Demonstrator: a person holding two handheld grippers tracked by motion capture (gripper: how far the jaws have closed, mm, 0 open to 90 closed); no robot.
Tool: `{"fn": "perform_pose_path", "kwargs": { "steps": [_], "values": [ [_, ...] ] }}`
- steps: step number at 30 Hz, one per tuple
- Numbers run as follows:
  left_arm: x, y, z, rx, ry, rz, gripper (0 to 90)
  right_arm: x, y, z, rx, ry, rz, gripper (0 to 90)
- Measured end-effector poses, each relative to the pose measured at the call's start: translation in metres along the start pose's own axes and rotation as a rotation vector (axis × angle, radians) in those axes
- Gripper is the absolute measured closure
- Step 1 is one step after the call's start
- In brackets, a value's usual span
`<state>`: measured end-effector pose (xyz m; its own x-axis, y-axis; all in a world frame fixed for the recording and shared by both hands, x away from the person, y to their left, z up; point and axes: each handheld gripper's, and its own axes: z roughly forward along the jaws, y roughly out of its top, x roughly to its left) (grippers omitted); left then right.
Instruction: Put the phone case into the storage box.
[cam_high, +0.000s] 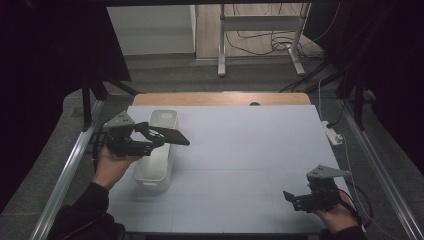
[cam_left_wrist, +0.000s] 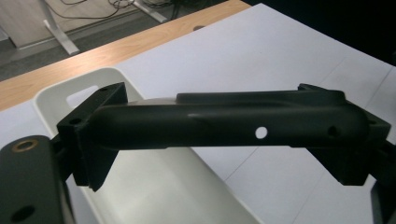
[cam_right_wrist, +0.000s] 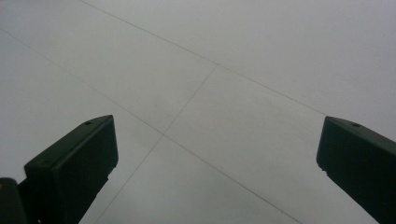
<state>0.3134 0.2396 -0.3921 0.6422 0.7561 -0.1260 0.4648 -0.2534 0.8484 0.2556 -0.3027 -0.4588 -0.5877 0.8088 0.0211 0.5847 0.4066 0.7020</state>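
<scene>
The left gripper (cam_high: 150, 136) has its fingers (cam_left_wrist: 91, 135) clenched across a long black plastic part (cam_left_wrist: 224, 122), held level just above the white bin (cam_high: 161, 145). Judging by that, the part goes into the bin: lower it between the walls before letting go. The right gripper (cam_high: 295, 199) rests released, fingers (cam_right_wrist: 74, 163) spread over the bare counter (cam_high: 240, 150)

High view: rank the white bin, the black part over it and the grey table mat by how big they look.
1. grey table mat, by far the largest.
2. white bin.
3. black part, held in the left tool above the bin, nearer the camera, yet looking smaller.
</scene>
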Motion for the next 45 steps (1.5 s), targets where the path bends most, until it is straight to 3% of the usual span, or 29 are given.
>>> {"fn": "perform_pose_path", "kwargs": {
  "steps": [7, 23, 45],
  "values": [
    [0.008, 0.006, -0.007, 0.026, 0.045, -0.02, 13.2, -0.002, -0.004, -0.011, -0.029, -0.008, 0.032, 0.0],
    [0.024, 0.018, -0.013, 0.096, 0.165, -0.059, 13.2, 0.003, -0.007, -0.018, -0.041, -0.008, 0.031, 0.0],
    [0.035, 0.037, 0.018, 0.198, 0.27, -0.113, 13.3, 0.004, -0.008, -0.019, -0.038, 0.0, 0.021, 0.0]
  ]
}}
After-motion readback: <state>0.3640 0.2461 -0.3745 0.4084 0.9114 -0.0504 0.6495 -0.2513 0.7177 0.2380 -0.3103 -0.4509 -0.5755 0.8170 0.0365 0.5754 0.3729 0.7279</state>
